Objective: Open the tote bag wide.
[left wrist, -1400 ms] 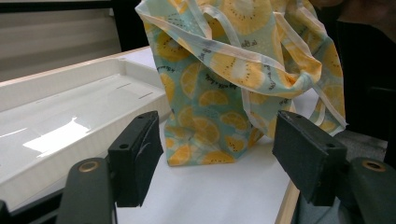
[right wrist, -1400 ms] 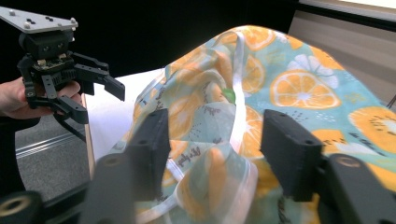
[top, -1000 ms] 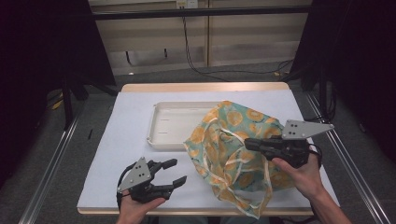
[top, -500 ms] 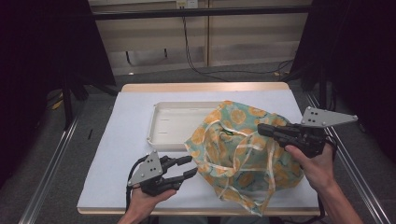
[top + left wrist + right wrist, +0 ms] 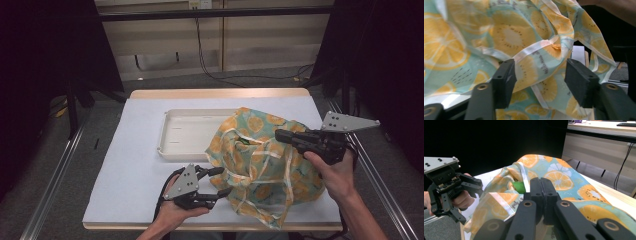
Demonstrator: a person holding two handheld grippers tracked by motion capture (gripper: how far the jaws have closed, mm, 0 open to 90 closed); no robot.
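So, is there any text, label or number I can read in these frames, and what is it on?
Small dark lettering on the fruit-print bag near its white trim, seen from the left tool: blurred, not readable.
More lettering on that trim, seen from the right tool: also too blurred.
Nothing else bears text.

The only lettering is on the fruit-print cloth bag, which lies toward the right edge of the worktop. In the left gripper view, small dark characters run along the bag's pale ribbon trim, partly folded and too blurred to make out. In the right gripper view, similar small dark print sits on the pale trim near the closed black pads, also unreadable. No other label, brand, number or sign can be read.
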